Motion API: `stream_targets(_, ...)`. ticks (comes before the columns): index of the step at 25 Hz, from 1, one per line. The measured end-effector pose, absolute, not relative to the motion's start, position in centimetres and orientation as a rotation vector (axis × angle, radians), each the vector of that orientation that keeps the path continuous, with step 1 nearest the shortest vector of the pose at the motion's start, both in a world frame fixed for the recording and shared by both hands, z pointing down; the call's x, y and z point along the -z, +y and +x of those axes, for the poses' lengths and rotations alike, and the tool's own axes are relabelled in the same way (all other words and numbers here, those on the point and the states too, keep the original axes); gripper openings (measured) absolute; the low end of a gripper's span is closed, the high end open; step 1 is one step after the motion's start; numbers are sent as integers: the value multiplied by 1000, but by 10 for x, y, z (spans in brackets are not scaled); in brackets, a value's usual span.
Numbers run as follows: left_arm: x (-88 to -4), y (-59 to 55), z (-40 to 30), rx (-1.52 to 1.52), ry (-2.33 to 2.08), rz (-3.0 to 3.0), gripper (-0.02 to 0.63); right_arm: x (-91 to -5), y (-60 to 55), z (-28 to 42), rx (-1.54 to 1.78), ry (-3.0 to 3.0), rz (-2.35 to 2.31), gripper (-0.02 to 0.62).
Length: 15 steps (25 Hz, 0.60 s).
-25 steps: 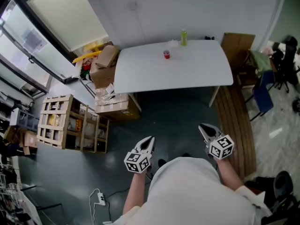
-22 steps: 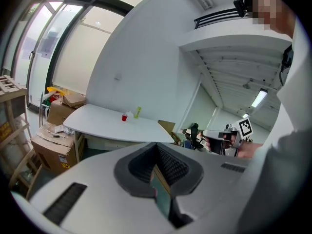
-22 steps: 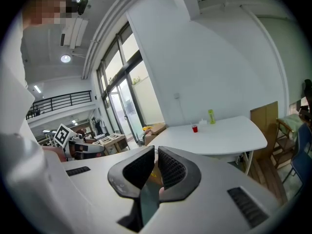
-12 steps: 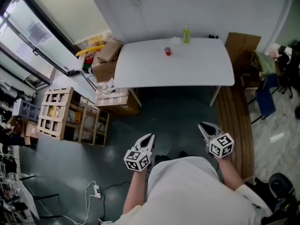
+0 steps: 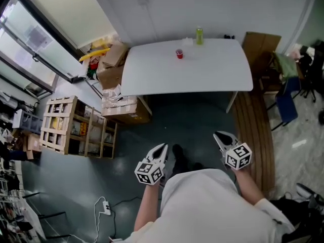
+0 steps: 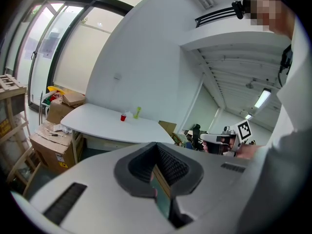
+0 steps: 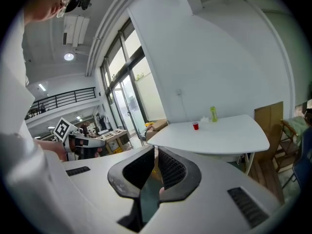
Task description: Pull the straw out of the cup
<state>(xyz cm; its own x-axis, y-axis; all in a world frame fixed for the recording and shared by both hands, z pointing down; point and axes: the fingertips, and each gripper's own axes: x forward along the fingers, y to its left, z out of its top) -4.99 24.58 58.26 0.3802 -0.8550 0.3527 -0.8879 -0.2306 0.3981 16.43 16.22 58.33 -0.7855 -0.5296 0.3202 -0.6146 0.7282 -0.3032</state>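
Note:
A small red cup stands near the far edge of a white table, far ahead of me; any straw in it is too small to make out. The same red cup shows in the left gripper view, and again as the cup in the right gripper view. My left gripper is held low near my body, shut and empty. My right gripper is level with it, also shut with nothing in it. In their own views the left gripper and right gripper point toward the table.
A green bottle stands behind the cup. Cardboard boxes are piled left of the table, and a wooden crate rack stands further left. A brown board and chairs are at the right. A power strip lies on the floor.
A dark shoe has come into view on the floor between the two grippers as I step forward. Both grippers stay shut and hold their places beside my body.

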Motion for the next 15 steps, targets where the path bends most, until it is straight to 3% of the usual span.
stream_targets(15,-588,139,-107,-88,-1378,2161,2,-583,76,118,-599,-2652,1071,48)
